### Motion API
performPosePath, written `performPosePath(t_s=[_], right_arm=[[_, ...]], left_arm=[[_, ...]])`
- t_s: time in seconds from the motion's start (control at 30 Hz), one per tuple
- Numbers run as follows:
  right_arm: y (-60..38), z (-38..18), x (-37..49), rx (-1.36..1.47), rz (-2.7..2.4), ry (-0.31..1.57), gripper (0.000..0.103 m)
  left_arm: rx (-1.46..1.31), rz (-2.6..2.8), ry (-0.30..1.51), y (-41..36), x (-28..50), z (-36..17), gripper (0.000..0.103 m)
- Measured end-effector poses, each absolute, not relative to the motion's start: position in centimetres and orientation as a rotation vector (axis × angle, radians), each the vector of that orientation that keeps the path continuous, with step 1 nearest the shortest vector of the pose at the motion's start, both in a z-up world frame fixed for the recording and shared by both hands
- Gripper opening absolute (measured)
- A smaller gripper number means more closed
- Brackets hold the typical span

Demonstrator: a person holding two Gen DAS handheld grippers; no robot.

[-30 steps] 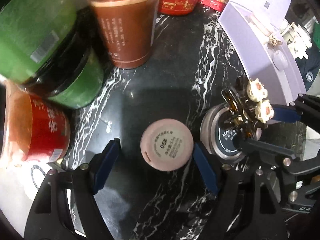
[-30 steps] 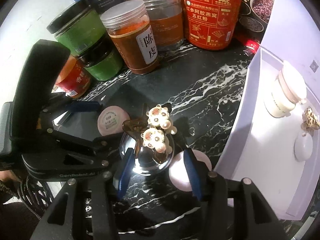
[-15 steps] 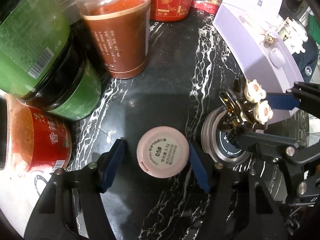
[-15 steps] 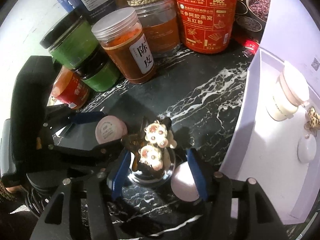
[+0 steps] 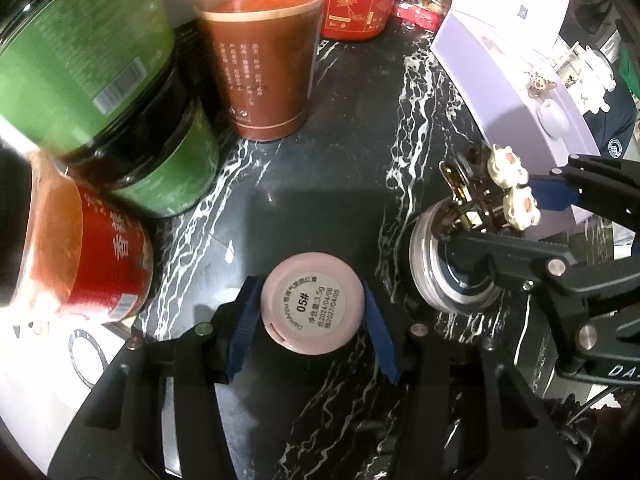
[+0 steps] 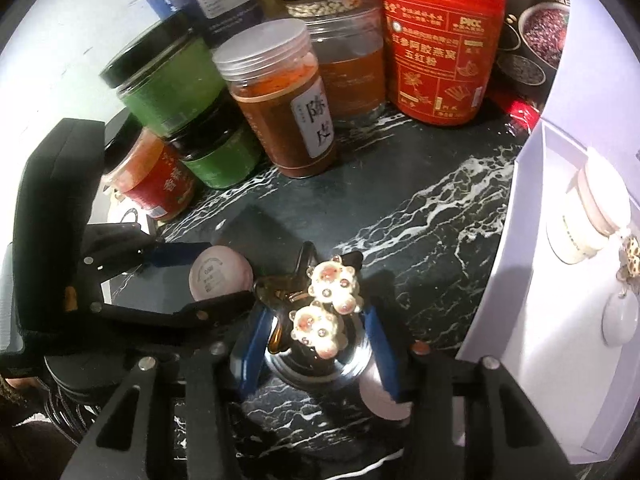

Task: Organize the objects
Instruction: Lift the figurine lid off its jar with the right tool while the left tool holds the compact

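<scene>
Black marble tabletop (image 5: 352, 128): white veins are seen across it; every item below is stood on it.
Pink compact (image 5: 313, 303): laid flat with its printed round label facing up, near the front of the tabletop; it is also seen in the right wrist view (image 6: 221, 277).
Left gripper (image 5: 312, 316): clenched on the pink compact, with a blue pad pressed against each side of it; its jaws have just been closing.
Round silver compact (image 5: 452, 268): placed just right of the pink compact, with a hair clip resting on top.
Hair clip (image 6: 320, 312): amber and dark, decorated with two cream bear-shaped charms; it is perched on the silver compact lid.
Right gripper (image 6: 316, 344): its blue pads are set on either side of the silver compact; its jaws have just been closing, and contact appears to be made, so the compact is taken as grasped.
White box (image 6: 532, 280): left open at the right edge of the tabletop; a cream jar (image 6: 588, 216) and small trinkets are held inside.
Jars: two green jars (image 6: 172, 80) are stacked at the left, with a red-labelled jar (image 6: 152, 176) beside them and a clear-lidded brown jar (image 6: 280, 96) nearer the middle.
Red canister (image 6: 440, 44): stood at the back, near the box.
</scene>
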State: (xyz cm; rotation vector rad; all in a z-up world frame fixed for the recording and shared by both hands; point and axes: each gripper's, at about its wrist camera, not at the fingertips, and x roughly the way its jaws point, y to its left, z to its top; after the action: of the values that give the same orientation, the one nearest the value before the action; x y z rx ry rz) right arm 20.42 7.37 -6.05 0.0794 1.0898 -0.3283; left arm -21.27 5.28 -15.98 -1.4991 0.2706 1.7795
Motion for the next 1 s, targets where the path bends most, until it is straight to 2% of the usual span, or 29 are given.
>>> performPosePath(t_s=[0.9, 1.0], right_arm=[[10.5, -5.7, 13.5, 0.005, -0.288, 1.08, 0.048], [10.7, -5.6, 12.3, 0.003, -0.292, 1.081, 0.048]], left_arm=[[-1.547, 1.755, 0.234, 4.7, -13.7, -13.7, 0.05], [-1.542, 1.753, 0.238, 2.8, -12.3, -14.0, 0.05]])
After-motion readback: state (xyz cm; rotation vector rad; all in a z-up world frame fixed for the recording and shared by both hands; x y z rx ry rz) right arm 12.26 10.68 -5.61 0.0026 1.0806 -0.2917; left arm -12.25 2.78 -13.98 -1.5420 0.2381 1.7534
